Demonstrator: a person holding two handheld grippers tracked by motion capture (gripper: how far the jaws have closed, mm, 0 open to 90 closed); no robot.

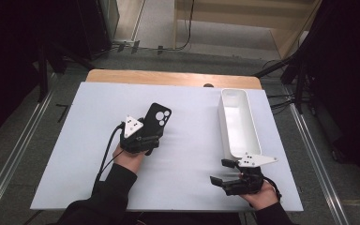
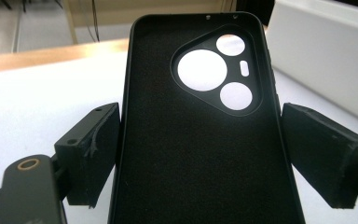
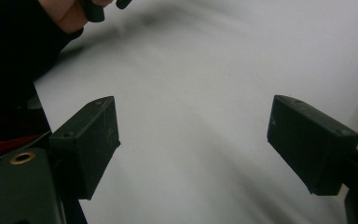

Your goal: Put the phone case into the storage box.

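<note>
left gripper (image 1: 149, 129) gripping black case (image 1: 157, 118), frame centre, lower end hidden by jaws | right gripper (image 1: 219, 171) gaping empty, lower right | bin (image 1: 238, 123) beside it

One black phone case (image 1: 155, 118) is on the counter (image 1: 75, 154), left of the tray. It has three round cut-outs and one small slot. One long white tray (image 1: 238, 123) stands toward the counter's right edge. Two grippers are over the counter: the left gripper (image 1: 146, 135) well left of the tray, the right gripper (image 1: 221, 171) just beside the tray's near end.
</note>
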